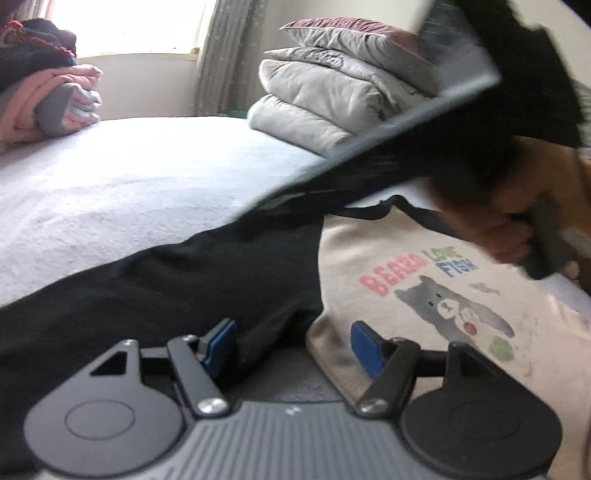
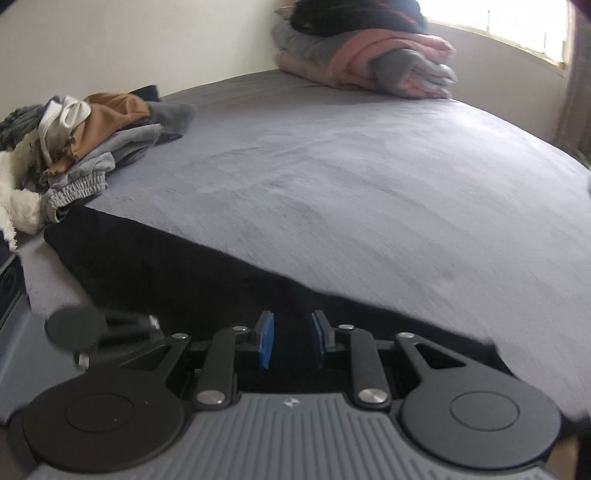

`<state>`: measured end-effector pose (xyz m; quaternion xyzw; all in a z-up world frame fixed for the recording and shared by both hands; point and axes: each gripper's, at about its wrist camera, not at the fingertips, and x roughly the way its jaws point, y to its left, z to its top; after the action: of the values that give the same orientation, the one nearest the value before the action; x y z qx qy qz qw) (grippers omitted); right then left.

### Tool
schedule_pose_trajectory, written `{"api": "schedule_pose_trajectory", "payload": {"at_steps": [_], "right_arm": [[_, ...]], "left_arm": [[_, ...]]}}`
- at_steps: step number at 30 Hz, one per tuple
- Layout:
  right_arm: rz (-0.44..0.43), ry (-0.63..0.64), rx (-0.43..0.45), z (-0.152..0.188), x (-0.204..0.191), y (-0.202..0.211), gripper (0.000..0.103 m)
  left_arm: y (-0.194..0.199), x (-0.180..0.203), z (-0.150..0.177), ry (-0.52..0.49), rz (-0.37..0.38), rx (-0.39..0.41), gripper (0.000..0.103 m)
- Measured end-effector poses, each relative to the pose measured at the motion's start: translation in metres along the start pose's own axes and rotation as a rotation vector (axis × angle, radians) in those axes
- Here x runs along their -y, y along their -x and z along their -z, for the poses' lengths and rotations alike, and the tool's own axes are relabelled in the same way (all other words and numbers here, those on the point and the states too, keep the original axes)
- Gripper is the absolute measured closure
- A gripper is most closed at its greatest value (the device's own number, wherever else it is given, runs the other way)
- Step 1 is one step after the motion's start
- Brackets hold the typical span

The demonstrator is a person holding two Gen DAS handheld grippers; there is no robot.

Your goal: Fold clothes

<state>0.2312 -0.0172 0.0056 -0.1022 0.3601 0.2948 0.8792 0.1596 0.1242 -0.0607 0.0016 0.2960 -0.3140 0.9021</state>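
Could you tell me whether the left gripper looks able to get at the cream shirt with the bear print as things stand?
Probably yes: the left gripper is open, and the cream shirt lies right ahead, its near edge between the blue fingers. Only the black sleeve crowds one side.

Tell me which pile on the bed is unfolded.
The jumbled heap with the tan garment near the bed's corner; the pink-and-grey stack and the grey quilts are folded.

Daylight comes from a window [image 1: 129, 26] — blown out to white in both views, top left in the left view and top right in the right. The bed [image 2: 369, 177] is evenly lit with soft shadows. Fisheye bends its edges. Motion blur smears the right gripper [image 1: 461, 122] and the near cloth — distant piles are sharper.
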Motion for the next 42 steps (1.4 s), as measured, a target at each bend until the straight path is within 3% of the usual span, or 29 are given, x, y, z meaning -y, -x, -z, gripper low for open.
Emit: {"api": "schedule_pose_trajectory", "payload": {"at_steps": [8, 18, 22, 29, 36, 42], "right_arm": [[0.081, -0.081, 0.034, 0.045, 0.02, 0.082, 0.075], [0.215, -0.139, 0.07, 0.107, 0.033, 0.174, 0.063], [0.291, -0.15, 0.071, 0.134, 0.036, 0.203, 0.057], [0.41, -0.214, 0.096, 0.168, 0.046, 0.226, 0.048], [0.405, -0.286, 0.161, 0.196, 0.057, 0.233, 0.041], [0.437, -0.348, 0.165, 0.206, 0.075, 0.228, 0.04]], "left_arm": [[0.02, 0.042, -0.017, -0.029, -0.107, -0.089, 0.03], [0.064, 0.11, -0.058, 0.0, -0.108, -0.032, 0.023], [0.081, 0.129, -0.061, 0.073, -0.134, -0.004, 0.019], [0.091, 0.153, -0.053, 0.173, -0.137, 0.043, 0.014], [0.079, 0.164, -0.035, 0.166, -0.162, 0.126, 0.008], [0.064, 0.158, -0.016, 0.187, -0.176, 0.177, 0.0]]}}
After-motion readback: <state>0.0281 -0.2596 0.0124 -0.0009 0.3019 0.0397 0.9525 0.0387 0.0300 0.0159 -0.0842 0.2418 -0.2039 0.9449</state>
